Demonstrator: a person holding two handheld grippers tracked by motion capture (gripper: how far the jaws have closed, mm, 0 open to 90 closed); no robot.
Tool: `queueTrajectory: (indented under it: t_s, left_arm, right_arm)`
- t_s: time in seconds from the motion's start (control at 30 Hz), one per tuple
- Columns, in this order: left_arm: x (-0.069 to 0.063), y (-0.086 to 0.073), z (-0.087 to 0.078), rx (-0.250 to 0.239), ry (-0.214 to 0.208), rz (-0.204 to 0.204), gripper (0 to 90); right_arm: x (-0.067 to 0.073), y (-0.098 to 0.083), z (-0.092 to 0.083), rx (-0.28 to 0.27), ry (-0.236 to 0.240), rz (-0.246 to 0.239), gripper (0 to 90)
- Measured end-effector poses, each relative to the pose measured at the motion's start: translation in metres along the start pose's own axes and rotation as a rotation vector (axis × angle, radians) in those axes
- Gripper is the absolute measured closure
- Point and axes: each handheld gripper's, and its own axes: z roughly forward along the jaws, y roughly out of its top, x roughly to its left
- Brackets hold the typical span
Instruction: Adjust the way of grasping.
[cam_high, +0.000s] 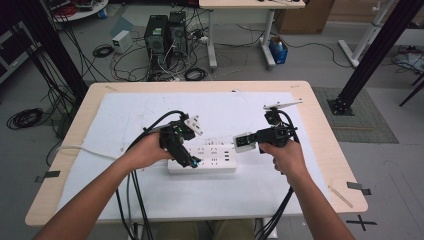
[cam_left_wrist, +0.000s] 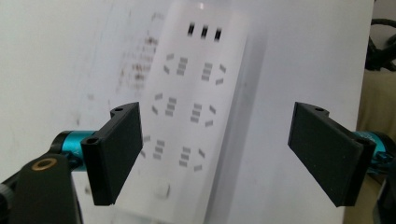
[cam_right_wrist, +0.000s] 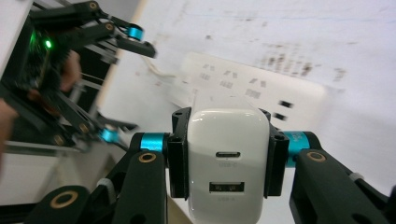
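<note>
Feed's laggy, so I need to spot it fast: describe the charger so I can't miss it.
On the white sheet lies a power strip. Just above its right end, the right gripper clamps the charger: a small white block with two ports on its face.

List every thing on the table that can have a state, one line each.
power strip: flat on the white sheet, sockets up, none occupied.
charger: unplugged, clamped off the strip, ports toward the camera.
right gripper: shut on the charger.
left gripper: jaws apart above the strip, nothing between them.
</note>
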Motion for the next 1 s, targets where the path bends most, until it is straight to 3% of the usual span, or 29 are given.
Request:
queueTrajectory:
  t_s: [0.13,0.2,0.23,0.3,0.47,0.53,0.7,0.73,0.8,0.83,0.9,1.0]
  left_arm:
    - [0.006,-0.012,-0.008,0.033,0.010,-0.049,18.0]
    - [0.011,-0.021,-0.015,0.054,0.013,-0.059,18.0]
    - [0.016,-0.029,-0.022,0.068,0.013,-0.083,18.0]
    - [0.019,-0.033,-0.026,0.087,0.009,-0.079,18.0]
    - [0.025,-0.053,-0.043,0.113,-0.004,-0.123,18.0]
    - [0.026,-0.058,-0.047,0.146,-0.009,-0.114,18.0]
    - [0.026,-0.066,-0.050,0.170,-0.009,-0.107,18.0]
    - [0.027,-0.073,-0.053,0.189,-0.024,-0.092,18.0]
    - [0.027,-0.076,-0.053,0.189,-0.025,-0.095,18.0]
    - [0.028,-0.080,-0.055,0.194,-0.028,-0.093,18.0]
    - [0.028,-0.082,-0.055,0.192,-0.028,-0.103,18.0]
    - [0.031,-0.085,-0.057,0.209,-0.033,-0.103,18.0]
  right_arm:
    - [0.001,0.003,-0.010,0.015,-0.045,-0.036,62.0]
    - [0.001,0.007,-0.019,0.034,-0.083,-0.089,62.0]
    - [0.001,0.008,-0.022,0.043,-0.101,-0.108,62.0]
    - [0.002,0.009,-0.026,0.057,-0.130,-0.135,62.0]
    - [0.002,0.014,-0.037,0.078,-0.165,-0.174,62.0]
    - [0.002,0.016,-0.039,0.090,-0.177,-0.187,62.0]
    - [0.001,0.018,-0.043,0.100,-0.196,-0.210,62.0]
    - [0.001,0.020,-0.045,0.120,-0.231,-0.256,62.0]
    - [0.002,0.021,-0.046,0.134,-0.247,-0.266,62.0]
    - [0.002,0.022,-0.047,0.167,-0.287,-0.297,62.0]
    - [0.003,0.023,-0.048,0.196,-0.323,-0.316,61.9]
    - [0.004,0.023,-0.049,0.224,-0.351,-0.337,61.9]
